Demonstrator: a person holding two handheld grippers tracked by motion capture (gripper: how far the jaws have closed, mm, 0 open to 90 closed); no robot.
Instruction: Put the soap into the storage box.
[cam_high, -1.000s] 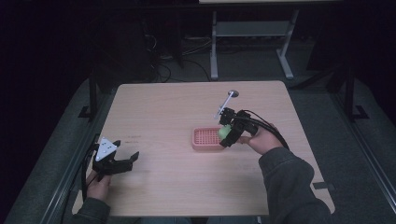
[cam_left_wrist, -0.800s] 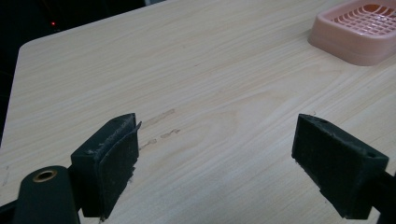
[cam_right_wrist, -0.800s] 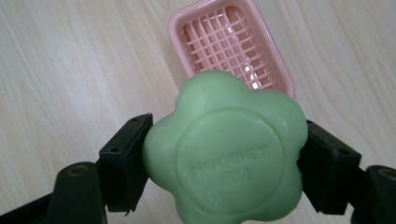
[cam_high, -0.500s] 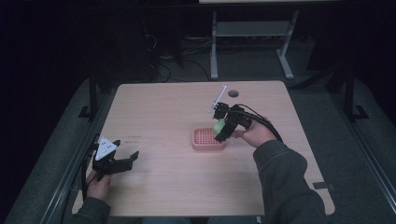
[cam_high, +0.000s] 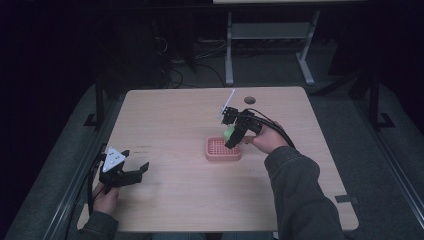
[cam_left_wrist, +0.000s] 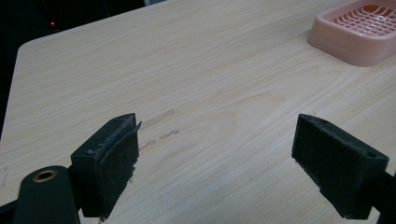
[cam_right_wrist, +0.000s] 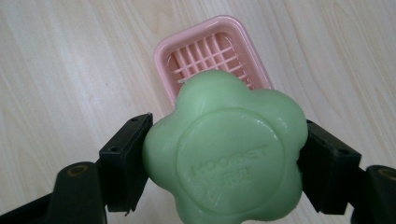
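- Worktop (cam_high: 165, 115): pale wood grain, bare apart from the dish. A dropped bar would have had room to skid toward an edge; judged the main risk.
- Right gripper (cam_high: 233, 134): held over the worktop's middle, above the far right side of the dish. Its fingers (cam_right_wrist: 123, 161) were clamped on the soap from two sides, as the right gripper view showed.
- Left gripper (cam_high: 131, 171): near the near left corner, well apart from the work. Fingers (cam_left_wrist: 109, 163) stood wide with nothing between them; little hazard there.
- Soap dish (cam_high: 223, 149): pink, slatted, sitting near the worktop's middle. It looked light, so a low or off-centre descent could have nudged or tipped it by its rim.
- Soap (cam_right_wrist: 226, 151): green, flower-shaped, in the air over the dish's near end in the right gripper view, not touching it.
- Grip fell on rounded lobes, and soap is slick; a squeeze might have popped the bar out.
- Release off-centre could have left the soap propped on the rim, not seated on the slats.
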